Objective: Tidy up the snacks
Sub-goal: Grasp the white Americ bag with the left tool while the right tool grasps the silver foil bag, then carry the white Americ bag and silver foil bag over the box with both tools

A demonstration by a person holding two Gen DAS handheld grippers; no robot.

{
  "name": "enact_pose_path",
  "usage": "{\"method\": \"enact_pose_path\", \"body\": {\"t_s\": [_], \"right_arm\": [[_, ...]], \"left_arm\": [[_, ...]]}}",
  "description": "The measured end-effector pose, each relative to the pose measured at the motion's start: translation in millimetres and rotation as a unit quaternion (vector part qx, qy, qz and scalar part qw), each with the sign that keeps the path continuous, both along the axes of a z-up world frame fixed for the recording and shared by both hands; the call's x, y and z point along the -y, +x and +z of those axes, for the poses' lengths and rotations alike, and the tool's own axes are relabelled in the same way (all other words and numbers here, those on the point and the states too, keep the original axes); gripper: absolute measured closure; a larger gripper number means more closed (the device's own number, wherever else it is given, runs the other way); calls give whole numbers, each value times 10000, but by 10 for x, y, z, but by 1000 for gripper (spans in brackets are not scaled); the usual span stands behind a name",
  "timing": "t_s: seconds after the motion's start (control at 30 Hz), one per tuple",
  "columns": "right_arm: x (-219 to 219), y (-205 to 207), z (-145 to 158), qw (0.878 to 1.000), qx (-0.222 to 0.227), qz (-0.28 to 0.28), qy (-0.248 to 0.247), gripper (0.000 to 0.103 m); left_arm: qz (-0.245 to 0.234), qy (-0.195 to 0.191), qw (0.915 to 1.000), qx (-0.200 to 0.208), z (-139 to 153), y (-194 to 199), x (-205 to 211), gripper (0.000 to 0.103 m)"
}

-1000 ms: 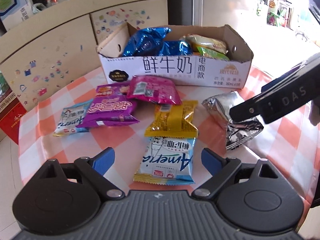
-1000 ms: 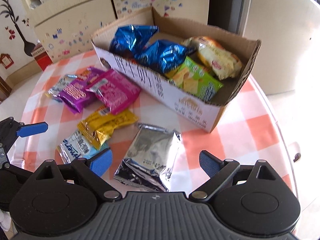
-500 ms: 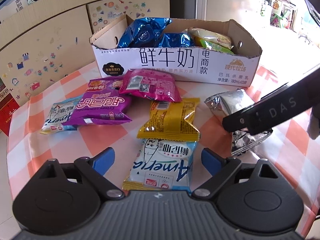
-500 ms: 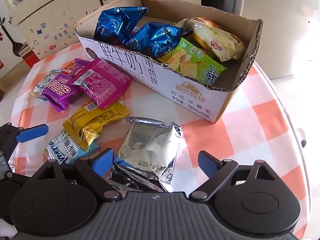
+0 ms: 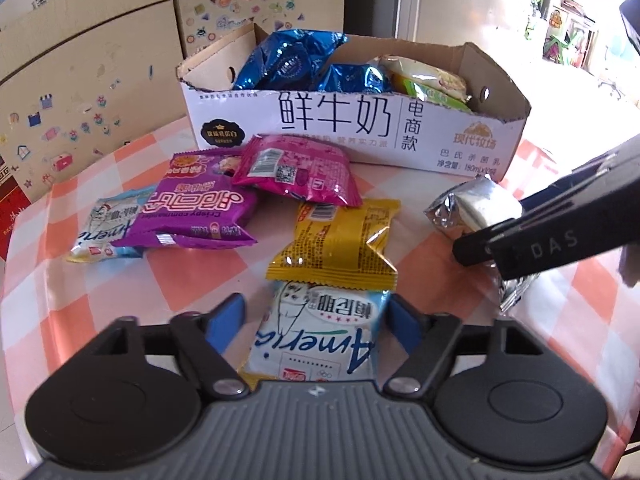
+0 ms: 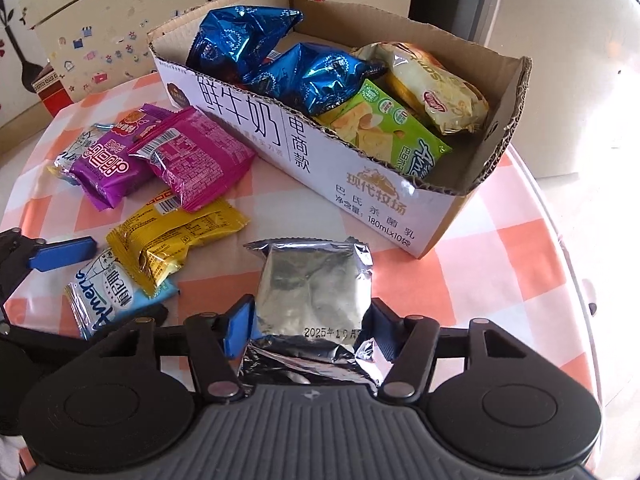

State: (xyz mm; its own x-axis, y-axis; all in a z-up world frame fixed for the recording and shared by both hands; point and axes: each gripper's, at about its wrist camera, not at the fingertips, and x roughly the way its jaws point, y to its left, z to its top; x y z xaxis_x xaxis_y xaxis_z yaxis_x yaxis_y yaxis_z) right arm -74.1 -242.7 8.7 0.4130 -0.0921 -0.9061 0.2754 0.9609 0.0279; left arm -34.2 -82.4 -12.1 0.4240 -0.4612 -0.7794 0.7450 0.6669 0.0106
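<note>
Progress looks roughly half made: the white cardboard milk carton tray [image 6: 304, 160] already holds 4 packets, while 6 lie on the orange-checked tablecloth [image 5: 192, 276]. Your left gripper [image 5: 316, 320] has just been closing around the pale blue "Americ" snack packet [image 5: 320, 336]; the right pad touches its edge, the left one shows a gap. Your right gripper [image 6: 308, 326] has just been closing too, and its pads pinch the crinkled silver foil packet [image 6: 312, 288], which lies just before the tray. You still have the yellow, magenta, purple and second blue packets to box.
</note>
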Motion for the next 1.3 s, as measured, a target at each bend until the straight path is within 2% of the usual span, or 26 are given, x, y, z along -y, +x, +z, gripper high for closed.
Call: {"method": "enact_pose_path", "body": {"t_s": [0.1, 0.27, 0.43, 0.9, 1.3], "right_arm": [[7, -13, 9, 10000, 19, 14, 58, 37], [5, -36, 27, 9999, 58, 45, 131, 37], [3, -36, 46, 9998, 104, 59, 149, 37], [-178, -70, 165, 9985, 306, 436, 147, 37], [-187, -67, 327, 9966, 615, 512, 210, 37]], "left_arm": [[-19, -17, 10000, 8, 25, -5, -22, 46], [125, 24, 9999, 15, 55, 26, -128, 53], [393, -148, 9990, -164, 88, 84, -321, 53], [598, -189, 9980, 20, 181, 37, -513, 53], [856, -649, 9940, 188, 440, 57, -594, 53]]}}
